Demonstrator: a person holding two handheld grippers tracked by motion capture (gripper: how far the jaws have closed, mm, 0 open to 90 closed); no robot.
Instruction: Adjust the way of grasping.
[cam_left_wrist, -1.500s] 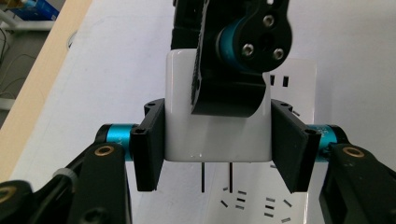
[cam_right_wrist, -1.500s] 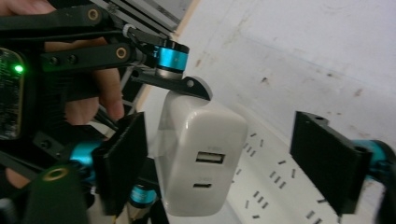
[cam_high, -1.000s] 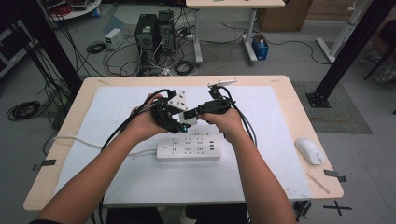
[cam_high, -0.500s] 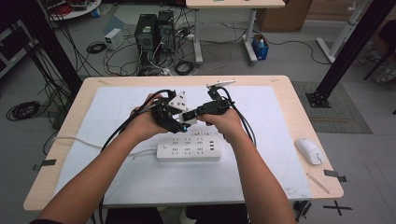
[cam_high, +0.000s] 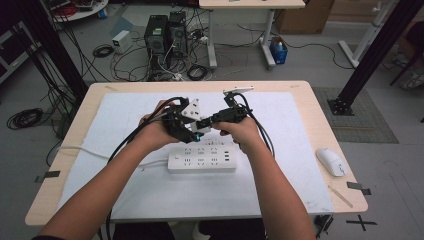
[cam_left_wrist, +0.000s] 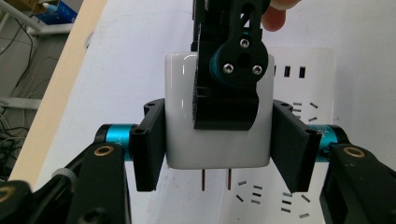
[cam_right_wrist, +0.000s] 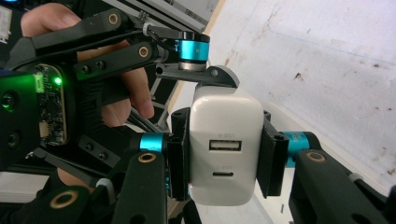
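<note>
A white USB charger with two metal prongs hangs in the air between both grippers, above a white power strip. In the left gripper view my left gripper has a pad on each side of the charger's body. One jaw of the right gripper crosses in front of it. In the right gripper view the charger shows its two port slots, and my right gripper is shut on its flanks. In the high view the left gripper and the right gripper meet tip to tip over the mat.
The power strip lies on a white mat, with its cord running off to the left. A white mouse rests near the table's right edge. Beyond the far edge, computers and cables cover the floor.
</note>
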